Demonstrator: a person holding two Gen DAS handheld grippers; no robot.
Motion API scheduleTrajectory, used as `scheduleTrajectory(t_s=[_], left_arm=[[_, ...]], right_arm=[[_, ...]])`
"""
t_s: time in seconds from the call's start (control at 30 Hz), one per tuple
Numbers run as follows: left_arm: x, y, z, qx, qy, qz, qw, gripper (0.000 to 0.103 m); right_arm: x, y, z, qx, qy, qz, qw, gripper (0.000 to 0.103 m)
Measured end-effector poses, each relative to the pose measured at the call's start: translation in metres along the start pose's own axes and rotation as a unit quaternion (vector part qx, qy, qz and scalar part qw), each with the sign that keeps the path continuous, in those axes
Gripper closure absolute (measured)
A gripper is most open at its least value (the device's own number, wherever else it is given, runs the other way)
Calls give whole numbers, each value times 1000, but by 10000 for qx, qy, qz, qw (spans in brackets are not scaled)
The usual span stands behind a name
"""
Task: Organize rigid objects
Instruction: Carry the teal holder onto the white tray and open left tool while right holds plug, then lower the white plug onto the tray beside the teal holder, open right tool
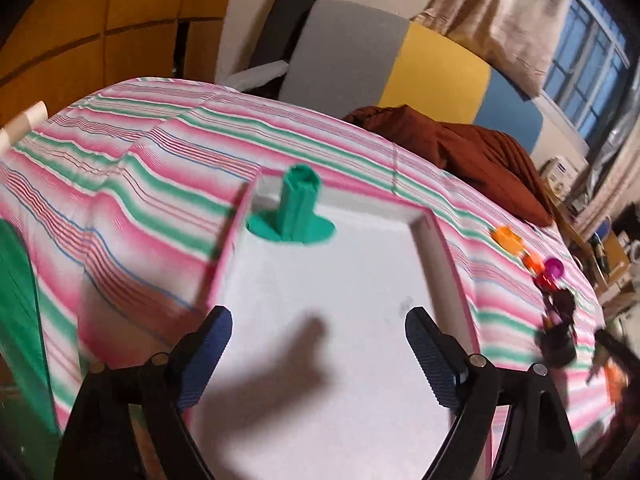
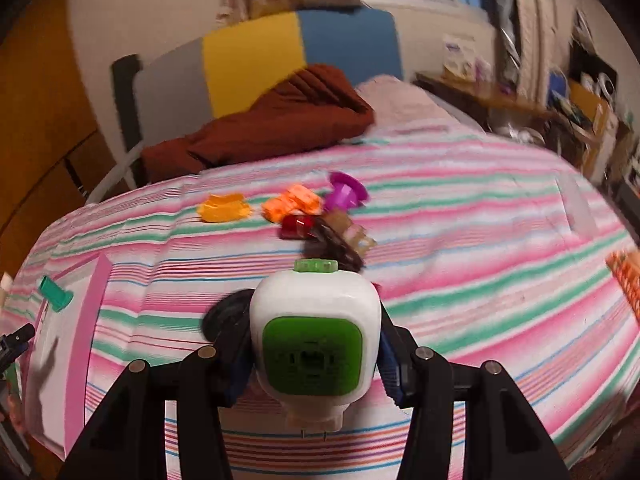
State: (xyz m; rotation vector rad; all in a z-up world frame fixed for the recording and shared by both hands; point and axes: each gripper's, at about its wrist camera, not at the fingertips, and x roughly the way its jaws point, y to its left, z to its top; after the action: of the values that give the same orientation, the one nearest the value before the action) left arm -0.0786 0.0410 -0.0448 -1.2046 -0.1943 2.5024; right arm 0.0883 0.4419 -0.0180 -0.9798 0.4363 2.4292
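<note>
A white tray with a pink rim (image 1: 448, 248) lies on the striped bedspread. A green spool-shaped piece (image 1: 298, 210) stands in its far left corner. My left gripper (image 1: 318, 354) is open and empty above the tray's near part. My right gripper (image 2: 314, 354) is shut on a white and green toy block (image 2: 314, 334) and holds it above the bed. A pile of small pieces lies further on the bed: a yellow piece (image 2: 224, 208), an orange piece (image 2: 292, 202), a purple spool (image 2: 346, 192), a red piece (image 2: 296, 227) and brown pieces (image 2: 340, 236). The tray (image 2: 86, 344) and the green spool (image 2: 56, 294) show at the left in the right wrist view.
A brown blanket (image 1: 460, 148) is bunched at the head of the bed, before a grey, yellow and blue headboard (image 1: 436, 72). An orange object (image 2: 628, 276) sits at the bed's right edge. A cluttered desk (image 2: 520, 108) stands by the window. Wooden cupboards (image 1: 80, 20) line the left wall.
</note>
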Motion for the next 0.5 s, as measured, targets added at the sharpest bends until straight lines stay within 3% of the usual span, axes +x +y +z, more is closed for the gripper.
scheduleTrajectory(t_s=[0.2,0.5], left_arm=[[-13,-11,-25,465,-32,103,9989,11],[-21,-4,-33,388,-25,-46,9992,10]], right_arm=[[1,47,-1,-164,159,625,9978,51],[4,158,0,-1036,275,1507,9827,51]])
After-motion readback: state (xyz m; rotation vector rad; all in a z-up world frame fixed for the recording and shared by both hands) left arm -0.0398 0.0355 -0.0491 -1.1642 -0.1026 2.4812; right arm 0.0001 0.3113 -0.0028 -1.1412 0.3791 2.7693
